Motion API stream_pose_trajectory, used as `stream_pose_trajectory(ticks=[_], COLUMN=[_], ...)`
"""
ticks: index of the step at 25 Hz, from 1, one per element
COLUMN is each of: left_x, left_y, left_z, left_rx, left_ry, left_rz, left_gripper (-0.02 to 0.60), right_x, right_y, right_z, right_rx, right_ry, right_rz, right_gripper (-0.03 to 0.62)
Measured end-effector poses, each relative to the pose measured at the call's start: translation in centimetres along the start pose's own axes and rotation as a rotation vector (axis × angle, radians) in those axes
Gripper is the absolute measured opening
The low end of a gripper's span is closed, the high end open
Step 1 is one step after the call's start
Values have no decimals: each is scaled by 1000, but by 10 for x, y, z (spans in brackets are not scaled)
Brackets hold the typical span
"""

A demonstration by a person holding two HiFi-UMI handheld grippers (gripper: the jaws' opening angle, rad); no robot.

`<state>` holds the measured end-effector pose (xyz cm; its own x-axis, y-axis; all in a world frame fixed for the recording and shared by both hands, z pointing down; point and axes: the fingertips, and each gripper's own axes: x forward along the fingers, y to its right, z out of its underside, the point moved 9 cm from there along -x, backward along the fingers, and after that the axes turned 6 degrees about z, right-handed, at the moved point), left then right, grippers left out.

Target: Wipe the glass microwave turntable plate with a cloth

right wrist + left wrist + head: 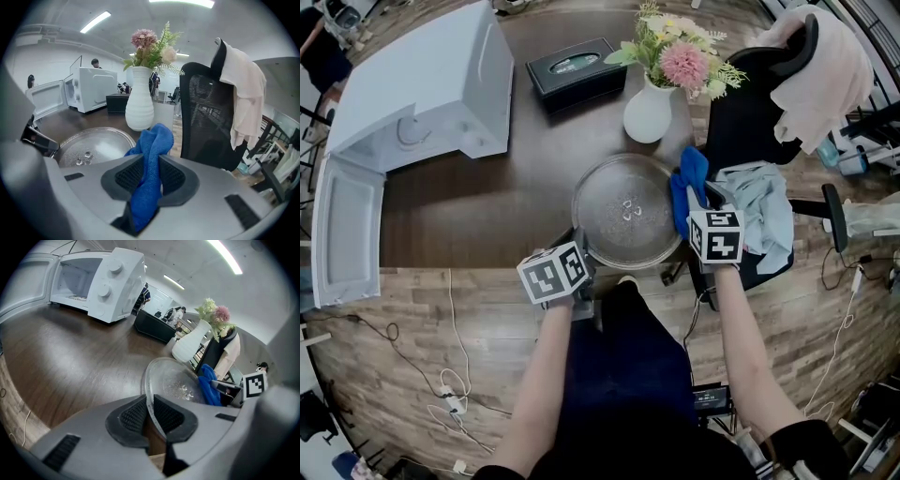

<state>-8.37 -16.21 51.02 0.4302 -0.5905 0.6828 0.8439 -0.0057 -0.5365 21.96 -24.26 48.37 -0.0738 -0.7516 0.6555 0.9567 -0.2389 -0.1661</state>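
Observation:
The round glass turntable plate (625, 211) lies on the dark wooden table near its front edge, with water drops at its middle (84, 157). My left gripper (578, 255) is shut on the plate's near-left rim (151, 405), which runs between the two pads. My right gripper (698, 208) is shut on a blue cloth (686, 185), at the plate's right edge. In the right gripper view the blue cloth (149, 159) bunches up between the pads and stands above them. From the left gripper view the cloth (208, 385) shows beyond the plate's far rim.
A white vase (648, 112) with flowers stands just behind the plate. A black tissue box (576, 71) lies further back. The white microwave (431, 89) sits at the left with its door (345, 230) open. A black chair (750, 122) with draped cloths stands at the table's right.

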Motion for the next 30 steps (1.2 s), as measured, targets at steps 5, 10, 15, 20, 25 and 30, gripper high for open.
stream_pose_trajectory(ticks=[5, 10, 15, 20, 25, 30], left_x=[0, 0, 0, -1, -1, -1], left_y=[-1, 0, 0, 0, 1, 0], left_z=[0, 0, 0, 0, -1, 0], left_rx=[-9, 0, -6, -2, 0, 2], left_ry=[2, 2, 1, 4, 6, 4], left_rz=[3, -3, 3, 1, 3, -6], left_gripper=[46, 46, 46, 46, 46, 46], right_x=[-24, -59, -86, -81, -66, -57], right_y=[-16, -46, -99, -150, -178, -186], right_z=[-14, -33, -32, -15, 8, 25], right_rx=[45, 141, 272, 251, 221, 138], right_ry=[50, 126, 139, 92, 22, 5], right_rz=[-71, -193, -347, -391, -385, -364], right_gripper=[81, 81, 81, 81, 81, 81])
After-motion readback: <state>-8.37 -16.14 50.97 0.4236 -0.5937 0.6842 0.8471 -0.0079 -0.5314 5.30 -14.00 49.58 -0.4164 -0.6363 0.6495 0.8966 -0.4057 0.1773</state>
